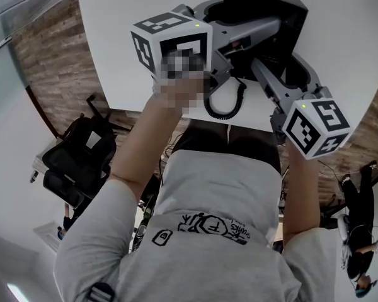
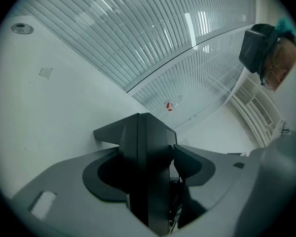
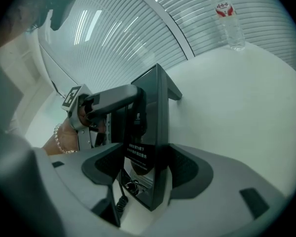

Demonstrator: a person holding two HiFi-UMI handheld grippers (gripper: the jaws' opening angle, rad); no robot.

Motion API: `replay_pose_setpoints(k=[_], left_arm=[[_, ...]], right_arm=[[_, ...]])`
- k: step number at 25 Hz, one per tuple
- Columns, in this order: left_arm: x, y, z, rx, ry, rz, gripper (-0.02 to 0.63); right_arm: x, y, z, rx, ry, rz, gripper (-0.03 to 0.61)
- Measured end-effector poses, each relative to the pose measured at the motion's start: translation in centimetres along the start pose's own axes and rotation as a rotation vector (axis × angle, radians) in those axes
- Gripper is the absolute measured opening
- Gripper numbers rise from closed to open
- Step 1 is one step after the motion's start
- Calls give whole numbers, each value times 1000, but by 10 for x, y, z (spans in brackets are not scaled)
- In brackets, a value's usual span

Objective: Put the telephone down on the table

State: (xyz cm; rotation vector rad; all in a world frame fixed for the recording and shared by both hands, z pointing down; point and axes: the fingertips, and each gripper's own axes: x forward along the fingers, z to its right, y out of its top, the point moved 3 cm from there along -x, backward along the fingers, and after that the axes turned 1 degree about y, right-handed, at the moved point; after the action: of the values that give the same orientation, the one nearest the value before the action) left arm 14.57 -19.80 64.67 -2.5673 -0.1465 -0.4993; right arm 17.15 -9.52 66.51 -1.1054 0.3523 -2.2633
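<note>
Well, the smooth white round-edged worktop (image 1: 113, 49) lies under a boxy black plastic telephone (image 1: 264, 8), held on edge near its front rim; whether it touches I cannot tell. Left tool (image 2: 150, 174) and right tool (image 3: 145, 174), grey with dark dished pads, both clamp it. Its coiled cord (image 1: 223, 102) loops below

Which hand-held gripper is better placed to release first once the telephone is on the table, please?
Left, probably: left hand-held gripper and right hand-held gripper both clamp the telephone, but the coiled cord hangs beside the right one's jaw.
</note>
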Motion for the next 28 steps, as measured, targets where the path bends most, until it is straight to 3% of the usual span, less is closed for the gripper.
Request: replay_pose_setpoints(k=[7,14,20,28], left_arm=[[0,-1,1,29,-4,12,295],[0,-3,-3,1,27,21,328],[-14,-4,-2,47,146,35,353],[-70,-5,21,52,239,74,353]], right_arm=[[2,-2,1,-10,16,17,276],[4,-4,3,-3,40,20,278],[-2,-2,1,-64,-26,-10,279],[-48,28,-15,-157,-89,75,279]])
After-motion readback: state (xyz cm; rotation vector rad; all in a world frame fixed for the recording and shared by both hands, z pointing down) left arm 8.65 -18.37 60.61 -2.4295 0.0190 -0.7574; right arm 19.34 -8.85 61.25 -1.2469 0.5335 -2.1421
